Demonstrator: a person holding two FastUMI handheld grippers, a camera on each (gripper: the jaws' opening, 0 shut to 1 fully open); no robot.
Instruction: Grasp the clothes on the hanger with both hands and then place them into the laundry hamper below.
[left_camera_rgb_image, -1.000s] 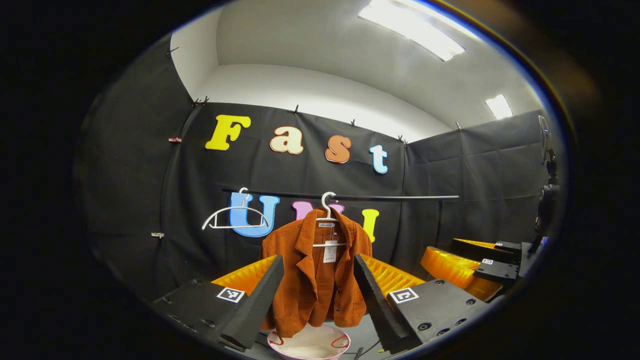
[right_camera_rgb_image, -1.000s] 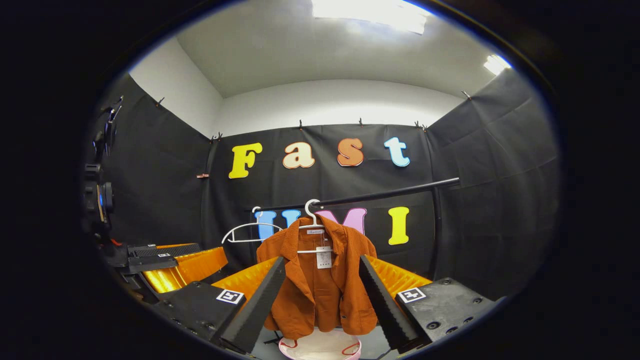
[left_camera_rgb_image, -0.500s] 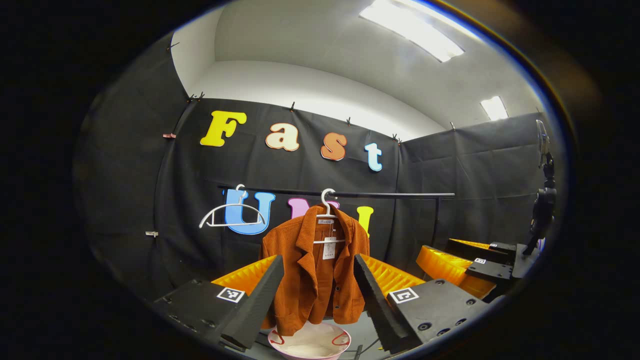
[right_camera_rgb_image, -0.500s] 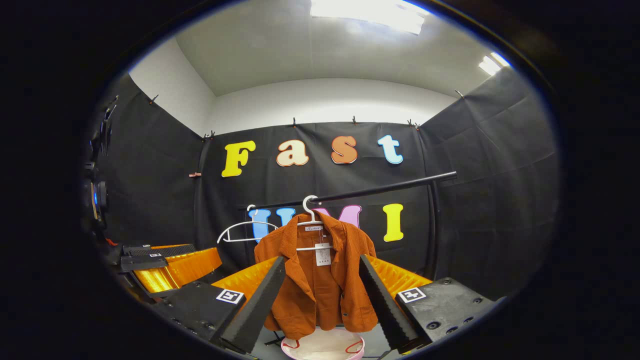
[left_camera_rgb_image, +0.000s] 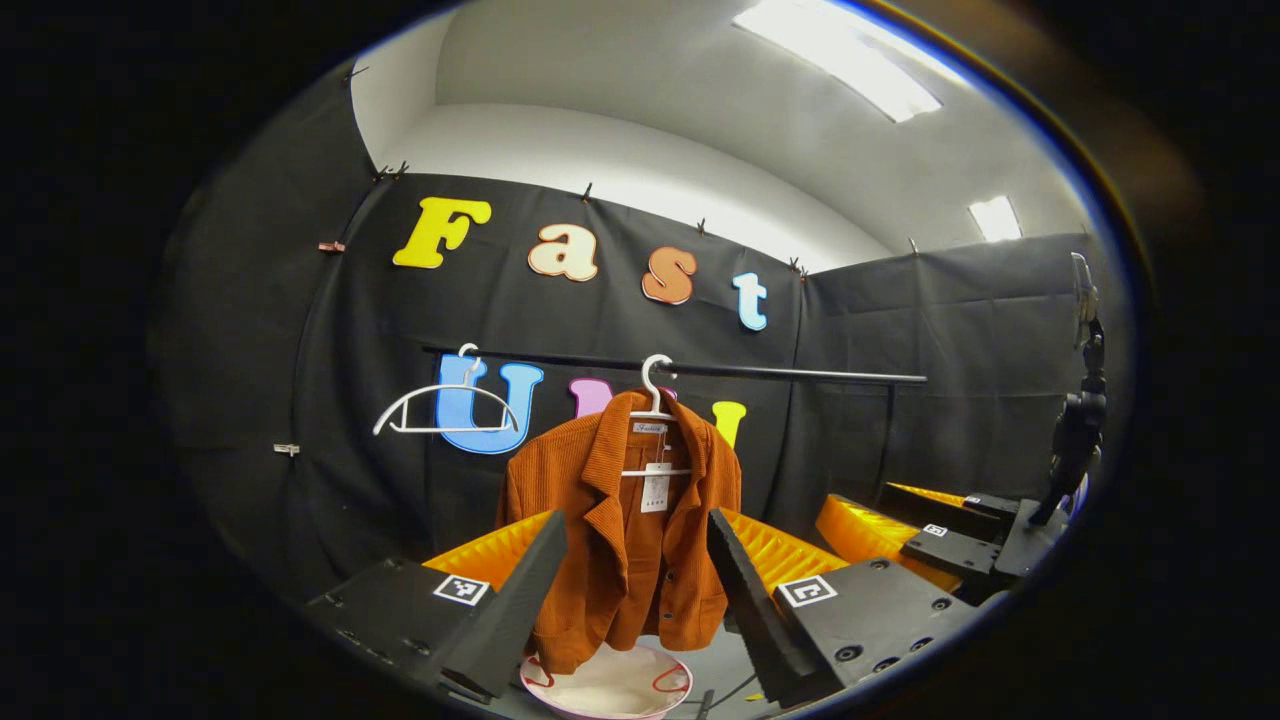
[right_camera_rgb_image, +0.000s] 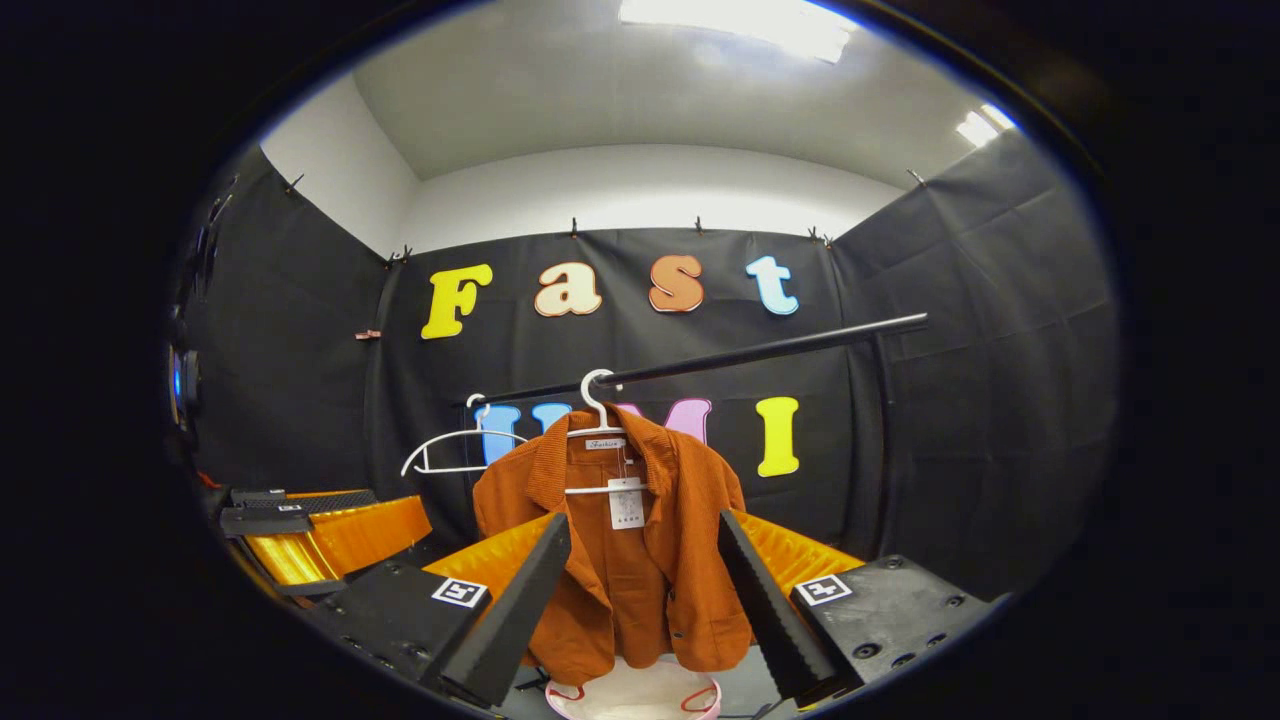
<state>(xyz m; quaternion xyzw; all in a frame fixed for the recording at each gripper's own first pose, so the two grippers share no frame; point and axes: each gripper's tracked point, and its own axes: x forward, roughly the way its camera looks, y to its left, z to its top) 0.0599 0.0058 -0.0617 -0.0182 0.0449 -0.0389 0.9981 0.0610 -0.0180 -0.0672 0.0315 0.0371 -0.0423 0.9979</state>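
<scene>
Rust-orange corduroy jacket (left_camera_rgb_image: 625, 530) is seen hanging at frame centre on white hanger (left_camera_rgb_image: 655, 400); left gripper (left_camera_rgb_image: 637, 570) and right gripper (right_camera_rgb_image: 645, 580) are held wide apart, gripping nothing.

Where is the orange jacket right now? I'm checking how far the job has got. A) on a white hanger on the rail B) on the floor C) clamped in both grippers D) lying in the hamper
A: the jacket hangs from a white hanger hooked on the rail, above the hamper; the left gripper and right gripper are open, not touching it.
</scene>
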